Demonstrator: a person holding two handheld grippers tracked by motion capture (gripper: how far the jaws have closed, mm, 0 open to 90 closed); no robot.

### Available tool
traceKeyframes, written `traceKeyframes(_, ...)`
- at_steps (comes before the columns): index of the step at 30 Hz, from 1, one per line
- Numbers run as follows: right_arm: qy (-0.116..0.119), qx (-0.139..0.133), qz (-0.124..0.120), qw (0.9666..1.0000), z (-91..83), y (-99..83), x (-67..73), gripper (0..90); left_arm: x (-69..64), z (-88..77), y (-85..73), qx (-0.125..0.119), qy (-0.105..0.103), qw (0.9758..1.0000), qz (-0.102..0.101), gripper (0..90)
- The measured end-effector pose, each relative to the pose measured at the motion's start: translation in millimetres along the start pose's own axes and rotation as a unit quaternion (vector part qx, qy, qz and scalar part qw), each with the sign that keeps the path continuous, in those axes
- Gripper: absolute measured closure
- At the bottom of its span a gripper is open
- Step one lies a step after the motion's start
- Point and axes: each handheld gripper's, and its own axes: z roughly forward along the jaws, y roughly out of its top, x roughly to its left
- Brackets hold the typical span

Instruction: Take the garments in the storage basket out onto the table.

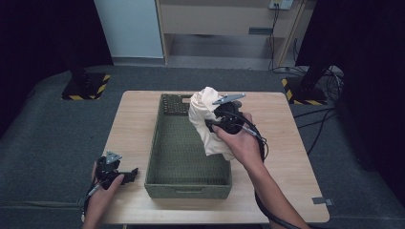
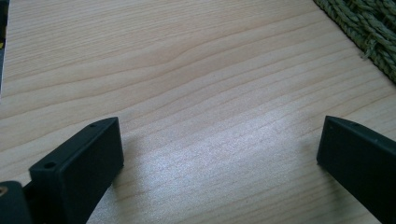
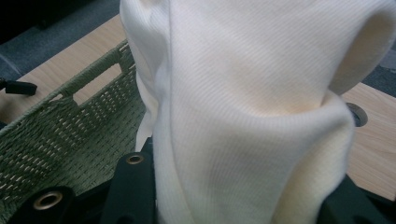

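A cream cloth (image 1: 206,125) hangs bunched over the right side of the green woven basket (image 1: 172,183), and my right gripper (image 1: 216,120) is shut on it. In the right gripper view the cloth (image 3: 252,112) rises thick between the black jaws and hides most of them, with the basket's wall (image 3: 60,135) to the left. My left gripper (image 1: 130,173) rests low on the table's near left corner, left of the basket. In the left gripper view its jaws stand wide apart over bare wood (image 2: 196,84), so the left gripper (image 2: 219,154) is open, with nothing between them.
The basket sits in the middle of the light wooden table (image 1: 133,119); a corner of its weave (image 2: 369,32) lies just beyond the left jaws. Black stands with yellow-striped bases (image 1: 86,86) and cables (image 1: 329,124) lie on the grey floor around the table.
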Motion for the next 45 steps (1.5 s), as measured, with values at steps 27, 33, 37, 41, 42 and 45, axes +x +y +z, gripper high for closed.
traceKeyframes(27, -0.010, 0.002, 0.033, 0.9994, -20.4, -15.7, -41.4, 56.3, 0.0, 0.0, 0.0, 0.000, 0.000, 1.0000, 0.000, 0.0)
traceKeyframes(33, -0.015, 0.001, 0.041, 0.9991, -23.7, -20.2, -52.0, 56.3, 0.0, 0.0, 0.0, 0.000, 0.000, 1.0000, 0.000, 0.0)
traceKeyframes(37, -0.019, 0.002, 0.049, 0.9986, -22.9, -25.0, -60.6, 56.3, 0.0, 0.0, 0.0, 0.000, 0.000, 1.0000, 0.000, 0.0)
traceKeyframes(41, -0.023, 0.003, 0.059, 0.9980, -20.3, -31.1, -69.2, 56.3, -0.1, 0.0, 0.0, 0.000, 0.000, 1.0000, 0.000, 0.0)
traceKeyframes(42, -0.024, 0.004, 0.062, 0.9978, -19.5, -33.0, -71.5, 56.3, -0.1, 0.0, 0.0, 0.000, 0.000, 1.0000, 0.000, 0.0)
traceKeyframes(45, -0.025, 0.004, 0.070, 0.9972, -16.4, -39.4, -79.4, 56.3, -0.1, 0.0, 0.0, 0.000, 0.000, 1.0000, 0.000, 0.0)
